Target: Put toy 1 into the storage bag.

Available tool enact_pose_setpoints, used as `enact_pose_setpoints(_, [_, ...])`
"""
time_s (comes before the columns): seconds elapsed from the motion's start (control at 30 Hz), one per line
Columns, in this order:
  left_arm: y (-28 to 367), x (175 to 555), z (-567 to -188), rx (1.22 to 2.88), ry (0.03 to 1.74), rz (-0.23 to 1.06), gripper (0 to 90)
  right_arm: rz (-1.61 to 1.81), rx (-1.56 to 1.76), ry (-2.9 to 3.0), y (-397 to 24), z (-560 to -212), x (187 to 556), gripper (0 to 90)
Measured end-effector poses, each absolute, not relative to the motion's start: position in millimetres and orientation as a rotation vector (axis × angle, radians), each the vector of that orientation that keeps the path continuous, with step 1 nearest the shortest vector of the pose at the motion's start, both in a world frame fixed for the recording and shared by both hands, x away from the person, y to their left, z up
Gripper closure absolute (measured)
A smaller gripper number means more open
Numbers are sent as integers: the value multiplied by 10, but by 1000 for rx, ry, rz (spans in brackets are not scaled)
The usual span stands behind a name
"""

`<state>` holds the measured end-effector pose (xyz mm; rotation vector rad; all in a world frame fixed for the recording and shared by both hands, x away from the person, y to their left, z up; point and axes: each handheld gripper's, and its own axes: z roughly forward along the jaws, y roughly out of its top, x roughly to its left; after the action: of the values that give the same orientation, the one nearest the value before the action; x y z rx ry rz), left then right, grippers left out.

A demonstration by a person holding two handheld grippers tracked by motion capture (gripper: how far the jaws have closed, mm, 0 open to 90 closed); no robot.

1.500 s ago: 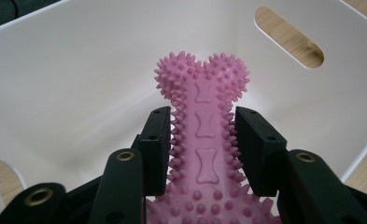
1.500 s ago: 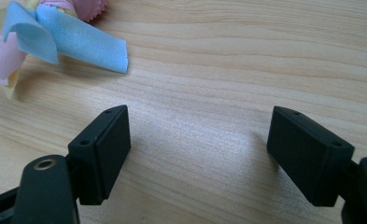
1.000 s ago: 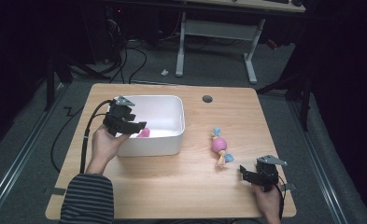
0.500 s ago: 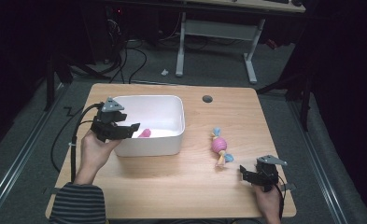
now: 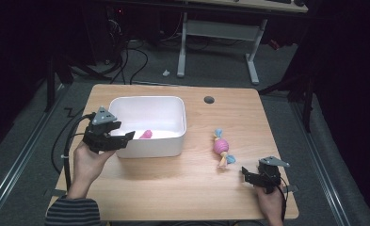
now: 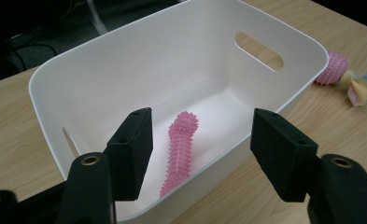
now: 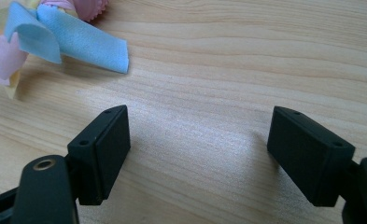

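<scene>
On my left, the pink spiky stick toy (image 6: 180,150) is a slim rubber rod covered in small nubs, rounded at its far end. It lies flat on the floor of the white bin (image 5: 173,143), close to the near wall, and nothing else shares the bin with it. The bin is a rounded rectangular tub with a slot handle cut in each short wall, and it sits on the wooden table (image 5: 173,188).

My left gripper (image 5: 125,137) hangs at the bin's near left corner, pointing across the rim toward the toy. Its jaws have just been opening; now they stand apart with nothing between the pads, and the toy lies clear below them. The hand grips the body from beneath, the striped sleeve coming in from the bottom edge.

Further right, a pink spiky ball toy with cloth ribbons (image 5: 220,148) lies on the bare table, well apart from the bin.

At the far right my right gripper (image 5: 246,174) rests low near the table's near edge, jaws wide and empty, aimed at the ribbons just beyond them.
</scene>
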<state>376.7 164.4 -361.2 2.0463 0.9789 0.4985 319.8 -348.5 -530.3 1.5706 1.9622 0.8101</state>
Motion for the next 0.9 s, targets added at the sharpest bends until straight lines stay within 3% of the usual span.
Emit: enact_pose_setpoints(0.9, [1700, 3449, -4066, 2002, 989, 448, 379, 809, 1567, 1964, -3482, -5303, 3194, 213])
